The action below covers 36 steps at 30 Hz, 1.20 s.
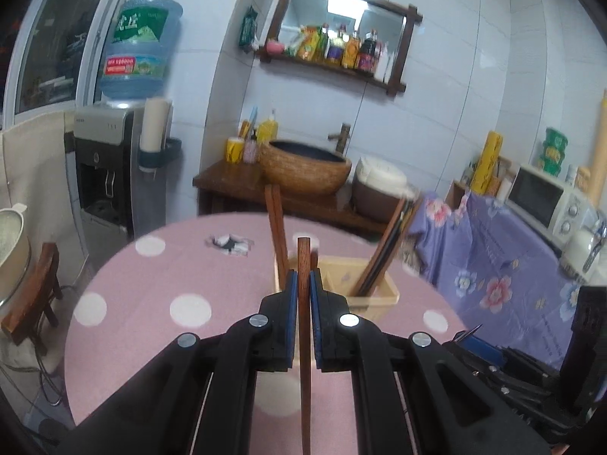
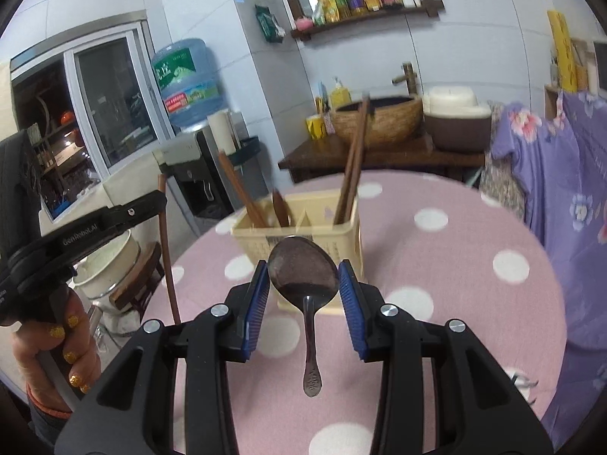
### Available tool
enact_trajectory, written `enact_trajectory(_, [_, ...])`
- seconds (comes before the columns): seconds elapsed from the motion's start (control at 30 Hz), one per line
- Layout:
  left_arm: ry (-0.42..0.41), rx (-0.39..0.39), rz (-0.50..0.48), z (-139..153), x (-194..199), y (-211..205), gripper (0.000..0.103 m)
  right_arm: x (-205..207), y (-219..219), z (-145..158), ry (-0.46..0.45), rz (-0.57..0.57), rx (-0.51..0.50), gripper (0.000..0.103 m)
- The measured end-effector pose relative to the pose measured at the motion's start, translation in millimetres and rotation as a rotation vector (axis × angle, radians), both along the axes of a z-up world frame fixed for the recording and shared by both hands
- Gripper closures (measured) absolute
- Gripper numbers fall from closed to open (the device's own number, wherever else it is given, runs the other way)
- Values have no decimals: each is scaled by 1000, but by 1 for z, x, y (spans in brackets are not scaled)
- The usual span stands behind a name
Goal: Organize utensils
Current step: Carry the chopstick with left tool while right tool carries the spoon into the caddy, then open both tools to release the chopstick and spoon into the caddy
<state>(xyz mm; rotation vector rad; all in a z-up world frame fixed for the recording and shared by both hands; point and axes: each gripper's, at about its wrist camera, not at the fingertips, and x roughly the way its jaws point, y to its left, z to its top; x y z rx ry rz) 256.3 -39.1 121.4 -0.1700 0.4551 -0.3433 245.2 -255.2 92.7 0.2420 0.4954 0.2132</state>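
Note:
My left gripper (image 1: 303,278) is shut on a brown wooden chopstick (image 1: 304,341), held upright just in front of the cream utensil holder (image 1: 379,295). The holder stands on the pink dotted round table (image 1: 170,265) and holds several chopsticks (image 1: 275,220). In the right wrist view my right gripper (image 2: 303,269) is shut on the bowl of a metal spoon (image 2: 303,269), whose handle hangs down, just before the holder (image 2: 341,235). The left gripper (image 2: 95,220) and its chopstick (image 2: 167,258) show at the left there.
A wooden stand with a basin sink (image 1: 303,167) and a rice cooker (image 1: 379,189) is behind the table. A water dispenser (image 1: 110,159) stands at the back left. A purple floral cloth (image 1: 493,250) covers a counter at the right with a microwave (image 1: 546,197).

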Motion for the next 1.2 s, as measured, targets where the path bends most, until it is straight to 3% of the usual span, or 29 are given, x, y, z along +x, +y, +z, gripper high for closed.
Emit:
enact_trajectory(0.23, [-218,-92,117,75,20,-1,95,39,3,73,-143,-54,-7,65])
enact_trajectory(0.4, [-343,-111,191,106,47,-14,95,74,8,97,-168,-83,-32,65])
enact_trajectory(0.6, [-369,-75,238,84,79,-33,95,101,12,84,-147,-123,-49,65])
enact_trajectory(0.73, [-320,-78,237,58,90,-35,95,109,13,62,-127,-140,-62,65])
enact_trajectory(1.2, [-205,-49,163,-4,78,-33,95,104,28,-14,-44,-138,-122,65])
